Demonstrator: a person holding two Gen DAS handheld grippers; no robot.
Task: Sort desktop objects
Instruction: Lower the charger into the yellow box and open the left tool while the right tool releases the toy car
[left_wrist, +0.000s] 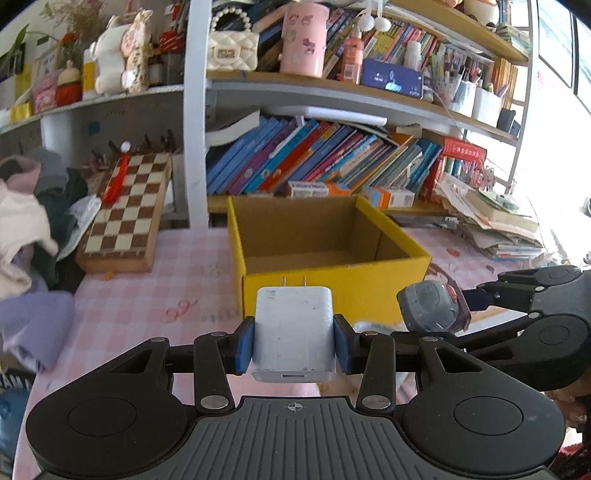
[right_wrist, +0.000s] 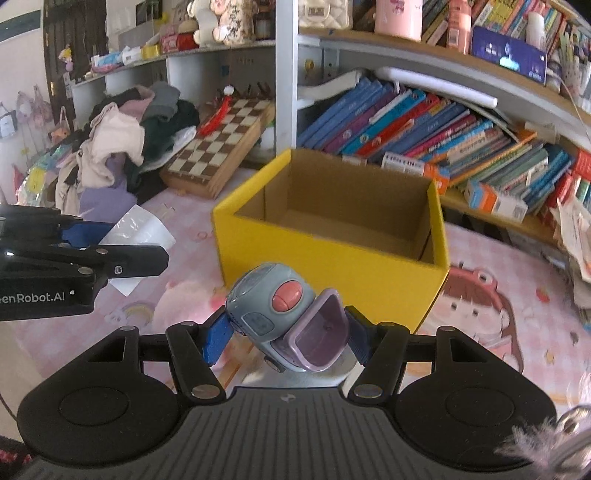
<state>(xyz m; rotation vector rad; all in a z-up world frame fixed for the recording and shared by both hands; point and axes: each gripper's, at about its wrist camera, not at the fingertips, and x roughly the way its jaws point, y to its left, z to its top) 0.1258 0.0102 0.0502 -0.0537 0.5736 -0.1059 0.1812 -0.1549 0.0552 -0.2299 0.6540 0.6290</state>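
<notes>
Both jaws grip: my left gripper (left_wrist: 293, 341) holds a charger (left_wrist: 293, 332), my right gripper (right_wrist: 286, 338) a toy (right_wrist: 284, 319). Its round body may slip before the box (right_wrist: 332, 258).

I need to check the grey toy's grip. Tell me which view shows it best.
The right wrist view: the grey toy fills the centre, clamped between the right tongs, its pink button and purple flap visible. The left wrist view shows only its grey side at the right, beside the charger.

left gripper (left_wrist: 294, 341) and right gripper (right_wrist: 287, 334), side by side, jaws clamped.
</notes>
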